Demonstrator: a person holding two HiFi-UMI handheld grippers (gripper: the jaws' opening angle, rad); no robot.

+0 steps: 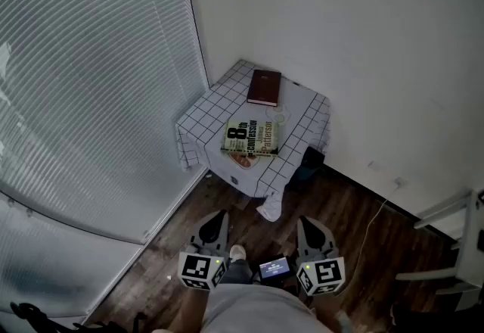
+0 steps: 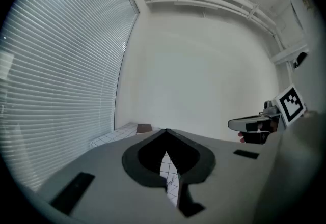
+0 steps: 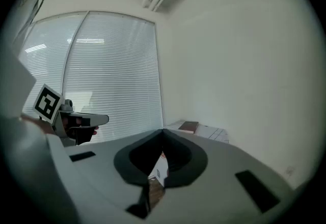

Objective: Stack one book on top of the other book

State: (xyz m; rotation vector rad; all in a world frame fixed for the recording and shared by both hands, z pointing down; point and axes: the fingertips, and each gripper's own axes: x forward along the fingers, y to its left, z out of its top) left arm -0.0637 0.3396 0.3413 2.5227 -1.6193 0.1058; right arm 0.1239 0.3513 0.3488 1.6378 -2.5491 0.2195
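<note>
A dark red book [image 1: 264, 87] lies flat at the far side of a small table [image 1: 204, 116] covered with a white checked cloth. A green and yellow book [image 1: 251, 137] lies nearer me on the same cloth, apart from the red one. Both grippers hang low over the floor, well short of the table. My left gripper [image 1: 215, 222] is shut and holds nothing. My right gripper [image 1: 310, 225] is shut and empty too. The red book [image 2: 144, 128] shows far off in the left gripper view, and as the red book [image 3: 189, 127] in the right gripper view.
Window blinds [image 1: 83, 82] run along the left; white walls meet behind the table. A black object [image 1: 310, 160] sits on the wooden floor beside the table, with a white cable [image 1: 372, 219] trailing right. White furniture [image 1: 454, 241] stands at the right edge.
</note>
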